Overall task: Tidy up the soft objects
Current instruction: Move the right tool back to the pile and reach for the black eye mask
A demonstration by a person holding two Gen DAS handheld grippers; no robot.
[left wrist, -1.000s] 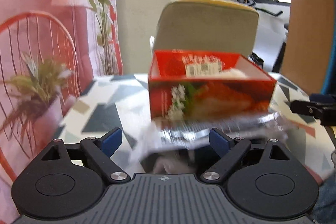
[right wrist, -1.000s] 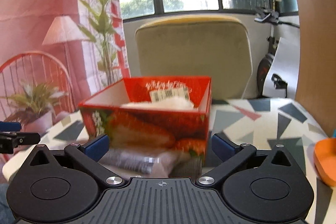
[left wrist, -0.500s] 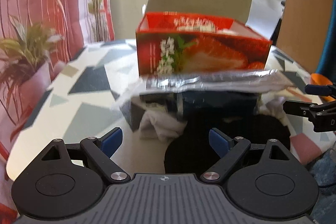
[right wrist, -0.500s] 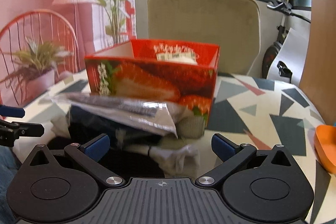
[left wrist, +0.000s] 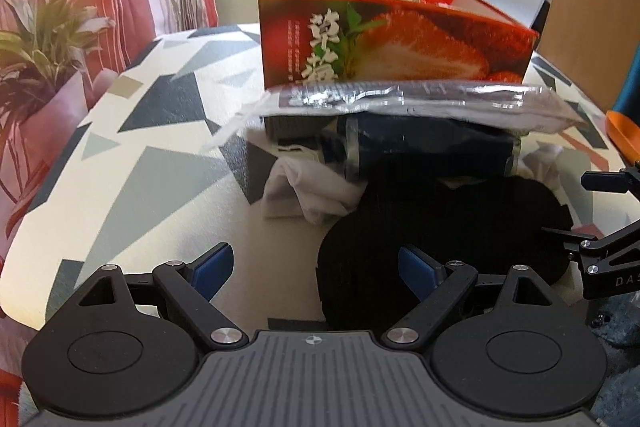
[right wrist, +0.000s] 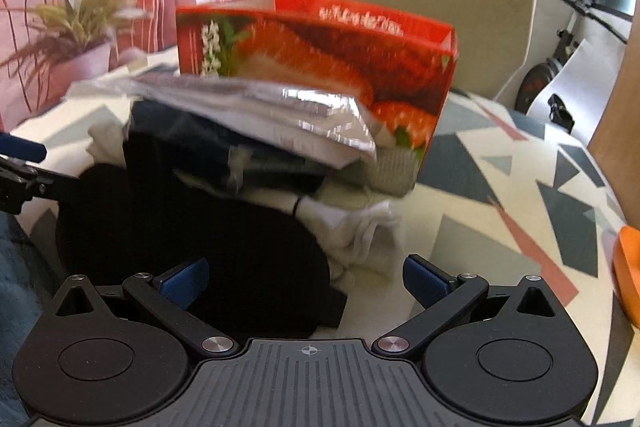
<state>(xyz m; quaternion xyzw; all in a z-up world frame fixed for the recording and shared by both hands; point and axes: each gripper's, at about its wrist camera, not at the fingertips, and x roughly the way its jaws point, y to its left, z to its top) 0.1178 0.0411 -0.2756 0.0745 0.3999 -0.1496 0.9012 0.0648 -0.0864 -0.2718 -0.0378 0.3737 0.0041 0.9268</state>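
Over the last second both of my grippers have tipped down and drawn closer, so the pile of soft things, only a blurred edge under the box before, now fills the space ahead of me. The black cloth (left wrist: 444,239) lies just beyond my left gripper (left wrist: 316,267), whose jaws stand apart with nothing between them; my right gripper (right wrist: 306,277) is likewise spread and empty, the same black cloth (right wrist: 192,239) before its left finger and a crumpled white cloth (right wrist: 360,231) ahead toward its right. Farther ahead a silvery plastic packet (left wrist: 420,99) lies across the heap, and behind it the red strawberry box (left wrist: 392,39) stands on the patterned table (left wrist: 132,163). I judge the risk is that pulling a lower cloth drags the packet off or shoves the box, since the layers overlap. How many pieces the dark heap holds I cannot tell, the box's inside is hidden, and the right view is blurred.
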